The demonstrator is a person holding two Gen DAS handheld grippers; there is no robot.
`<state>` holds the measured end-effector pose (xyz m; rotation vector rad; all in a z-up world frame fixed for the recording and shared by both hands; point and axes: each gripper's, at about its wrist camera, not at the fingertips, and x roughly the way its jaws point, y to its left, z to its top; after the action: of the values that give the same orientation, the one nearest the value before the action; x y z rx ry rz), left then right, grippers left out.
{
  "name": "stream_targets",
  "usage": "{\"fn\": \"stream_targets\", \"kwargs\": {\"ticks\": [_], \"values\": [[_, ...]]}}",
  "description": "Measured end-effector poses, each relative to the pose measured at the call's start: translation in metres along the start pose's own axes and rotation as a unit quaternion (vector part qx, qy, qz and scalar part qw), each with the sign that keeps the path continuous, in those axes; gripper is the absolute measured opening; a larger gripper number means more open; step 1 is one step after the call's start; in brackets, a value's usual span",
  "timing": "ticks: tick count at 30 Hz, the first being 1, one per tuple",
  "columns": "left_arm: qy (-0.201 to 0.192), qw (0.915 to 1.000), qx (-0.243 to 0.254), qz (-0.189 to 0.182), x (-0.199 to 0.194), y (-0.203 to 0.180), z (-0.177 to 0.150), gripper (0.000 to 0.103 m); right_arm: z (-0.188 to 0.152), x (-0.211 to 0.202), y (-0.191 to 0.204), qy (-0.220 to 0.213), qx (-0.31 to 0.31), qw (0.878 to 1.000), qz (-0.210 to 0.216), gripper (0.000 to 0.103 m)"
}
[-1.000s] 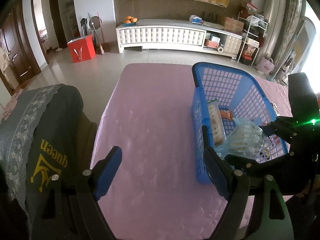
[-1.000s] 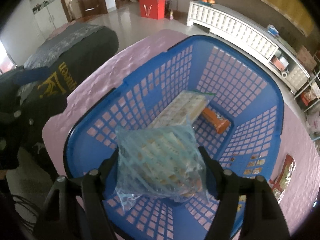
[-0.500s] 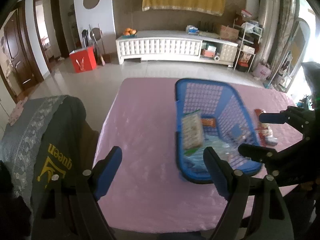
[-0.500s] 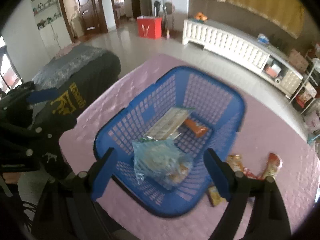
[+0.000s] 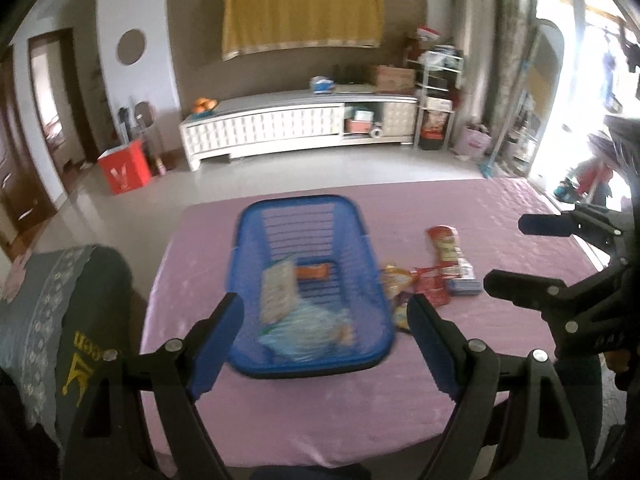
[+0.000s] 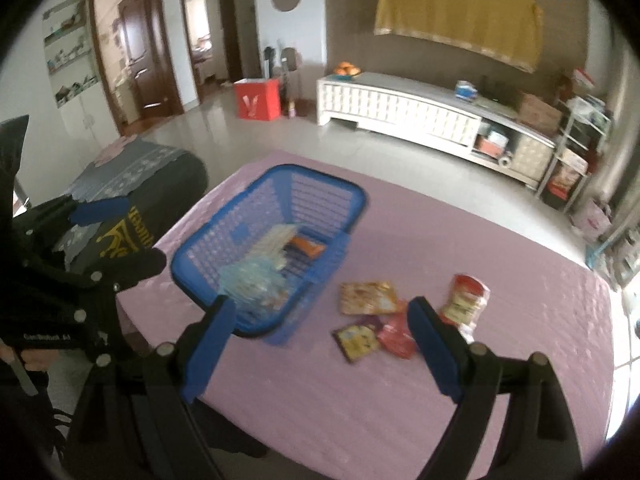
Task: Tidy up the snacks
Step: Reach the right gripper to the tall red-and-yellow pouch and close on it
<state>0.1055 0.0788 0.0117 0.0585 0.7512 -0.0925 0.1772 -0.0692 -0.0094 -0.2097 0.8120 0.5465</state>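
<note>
A blue plastic basket [image 5: 297, 201] [image 6: 325, 173] stands on the pink-clothed table [image 5: 320, 420]. In it lie a clear bluish bag of snacks [image 5: 308, 332] [image 6: 256, 284], a flat pale packet [image 5: 278, 290] and an orange packet [image 5: 312, 271]. Right of the basket, several loose snack packets [image 5: 440, 276] [image 6: 368, 298] lie on the cloth. My left gripper [image 5: 322, 320] [image 6: 120, 236] hangs open above the basket's near end, holding nothing. Over the near table, between the basket and the loose packets, my right gripper [image 6: 320, 312] [image 5: 524, 254] is open and holds nothing.
A dark chair back [image 5: 72, 320] with a grey lace cover stands at the table's left edge. The table's near edge runs just below the grippers. Beyond the table are bare floor, a red box [image 5: 126, 166] and a long white cabinet [image 5: 296, 128].
Both grippers have drawn back and risen away from the basket. The right gripper let go of the clear bag, which now lies in the basket. The loose packets have come into view.
</note>
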Motion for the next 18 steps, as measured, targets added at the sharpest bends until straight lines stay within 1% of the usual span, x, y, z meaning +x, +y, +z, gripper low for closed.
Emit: {"fn": "stream_targets", "kwargs": {"ticks": [7, 10, 13, 18], "values": [[0.01, 0.9991, 0.031, -0.028, 0.021, -0.064, 0.01, 0.084, -0.022, -0.023, -0.049, -0.01, 0.047, 0.998, -0.027, 0.09], [0.014, 0.9983, 0.037, -0.042, 0.031, -0.083, 0.015, 0.084, -0.036, -0.028, -0.068, -0.009, 0.062, 0.997, -0.038, 0.09], [0.014, 0.9964, 0.055, -0.062, 0.043, -0.106, 0.017, 0.084, -0.05, -0.031, -0.09, -0.005, 0.076, 0.996, -0.049, 0.09], [0.022, 0.9956, 0.056, -0.072, 0.061, -0.129, 0.022, 0.084, -0.061, -0.026, -0.121, 0.002, 0.101, 0.993, -0.054, 0.09]]}}
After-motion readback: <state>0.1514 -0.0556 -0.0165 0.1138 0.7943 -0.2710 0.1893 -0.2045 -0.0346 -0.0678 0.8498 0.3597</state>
